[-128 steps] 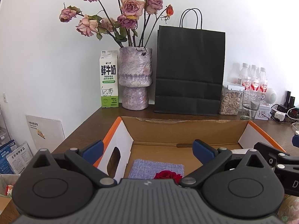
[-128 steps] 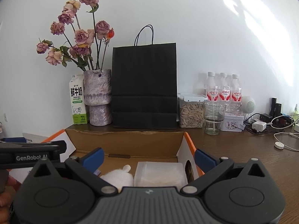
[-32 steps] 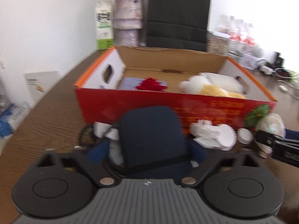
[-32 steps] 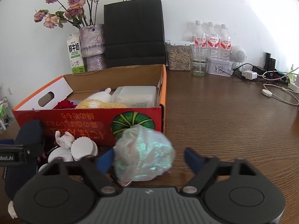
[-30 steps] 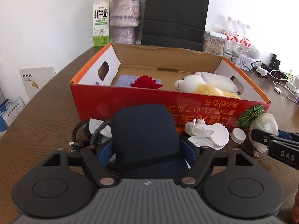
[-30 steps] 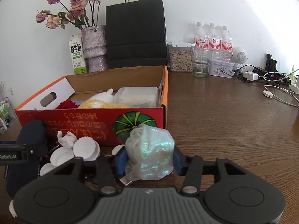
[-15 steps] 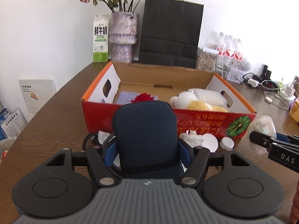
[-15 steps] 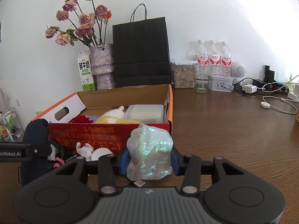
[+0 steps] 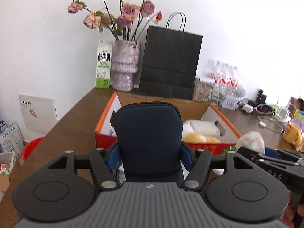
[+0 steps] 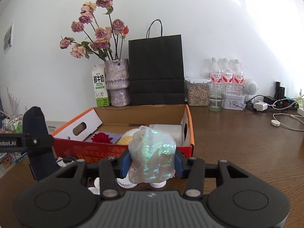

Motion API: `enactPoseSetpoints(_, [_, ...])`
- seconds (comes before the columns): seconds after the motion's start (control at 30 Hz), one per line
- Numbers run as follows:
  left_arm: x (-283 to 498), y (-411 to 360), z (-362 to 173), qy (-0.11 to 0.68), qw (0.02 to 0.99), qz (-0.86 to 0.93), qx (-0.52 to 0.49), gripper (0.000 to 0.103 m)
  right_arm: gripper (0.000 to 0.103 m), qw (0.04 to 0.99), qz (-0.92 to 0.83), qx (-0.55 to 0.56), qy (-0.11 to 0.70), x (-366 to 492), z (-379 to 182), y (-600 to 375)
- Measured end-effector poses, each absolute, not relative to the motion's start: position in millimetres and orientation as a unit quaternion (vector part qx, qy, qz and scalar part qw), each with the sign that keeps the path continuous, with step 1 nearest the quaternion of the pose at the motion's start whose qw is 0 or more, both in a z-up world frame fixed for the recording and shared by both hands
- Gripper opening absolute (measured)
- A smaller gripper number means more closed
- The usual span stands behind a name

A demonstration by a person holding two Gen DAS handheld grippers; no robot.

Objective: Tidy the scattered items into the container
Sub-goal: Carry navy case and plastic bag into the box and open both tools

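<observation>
Both grippers hold cargo short of the box (image 10: 121, 150) on a wooden table (image 10: 237, 142). The left gripper (image 9: 150, 152) clamps a navy pouch (image 9: 149, 140) upright between its blue pads, and the right gripper (image 10: 151, 164) pinches a crinkled iridescent bag (image 10: 152, 157), both raised, apparently to clear the near wall. Inside lie a red flower (image 10: 101, 137), a plush toy (image 9: 201, 138) and a clear tub (image 10: 165, 129). White caps (image 10: 125, 184) wait on the table below.

Navy pouch (image 9: 150, 138) and iridescent bag (image 10: 152, 157) — both held upright before the open box (image 10: 188, 125).
</observation>
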State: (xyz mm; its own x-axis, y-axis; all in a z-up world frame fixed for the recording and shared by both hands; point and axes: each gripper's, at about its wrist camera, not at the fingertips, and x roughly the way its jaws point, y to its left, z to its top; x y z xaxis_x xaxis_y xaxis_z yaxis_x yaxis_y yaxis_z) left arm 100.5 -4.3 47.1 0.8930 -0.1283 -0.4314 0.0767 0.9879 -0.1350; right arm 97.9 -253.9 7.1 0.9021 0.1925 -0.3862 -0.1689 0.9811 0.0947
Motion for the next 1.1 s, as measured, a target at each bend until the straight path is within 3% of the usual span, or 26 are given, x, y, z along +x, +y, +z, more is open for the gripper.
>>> enactPoseSetpoints(0.63, [145,9,89,0.151,0.986,-0.035,-0.065,0.064,0.046,0.983,0.109,0.041,0.145,142,43,-211])
enactPoseSetpoints(0.93, [194,9,73,0.161,0.985,-0.027,-0.06,0.064,0.046,0.984,0.102,0.05,0.136,197,47,-186])
enactPoseSetpoints(1.1, [221,13,52,0.179,0.982,-0.027,-0.058,0.064,0.046,0.984,0.094,0.054,0.14,220,20,-181])
